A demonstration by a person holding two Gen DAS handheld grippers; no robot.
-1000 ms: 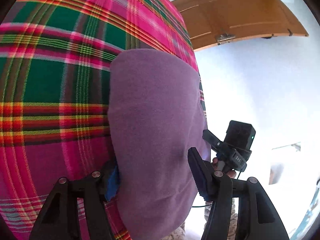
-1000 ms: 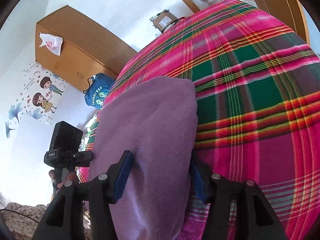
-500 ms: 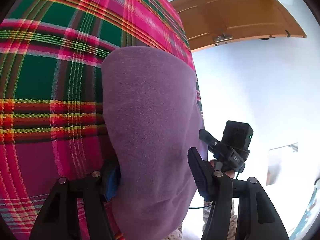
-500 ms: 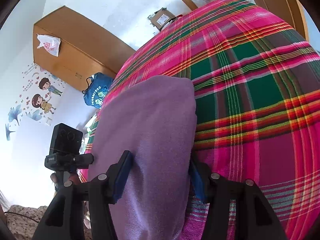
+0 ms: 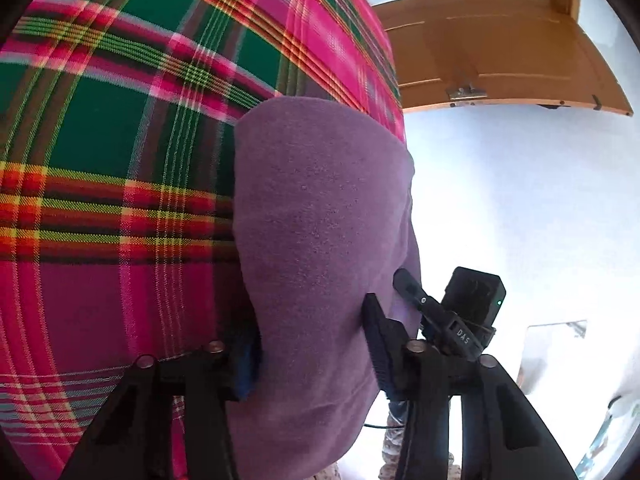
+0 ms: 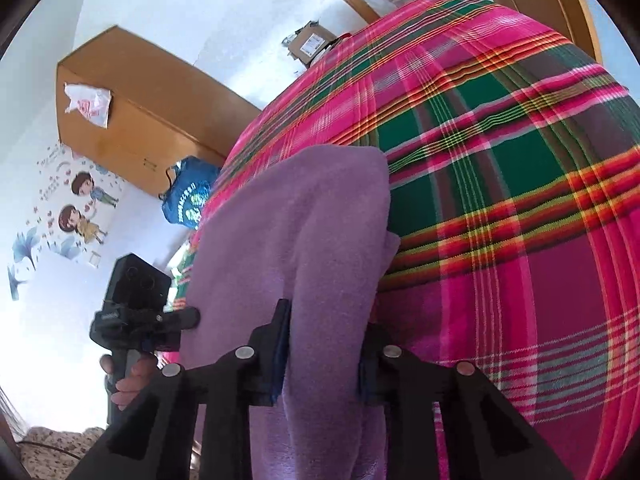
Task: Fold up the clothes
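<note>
Lying across the middle of both views, the purple cloth [image 5: 320,216] ran from the plaid bedspread [image 5: 100,128] down toward the bottom edge, its far end resting on the spread and its near end passing between the fingers of each pair of tongs. The left gripper [image 5: 312,344] sat at the lower centre of its frame with its jaws on either side of the cloth, pressing into it; the right gripper [image 6: 324,340] did the same at the lower centre of its own frame. Both looked clamped on the near edge, though how many layers each held could not be made out.

The cloth looked soft, fleecy and light, draping limply with no stiffness, so it would probably sag and slide wherever it was not held. Its nap seemed grippy rather than slick. Holding it at the two near corners, well apart, seemed the soundest way to keep the edge straight. A wooden door [image 5: 500,52] showed at the upper right of the left view; a blue bag [image 6: 188,204] sat at the left of the right view.
</note>
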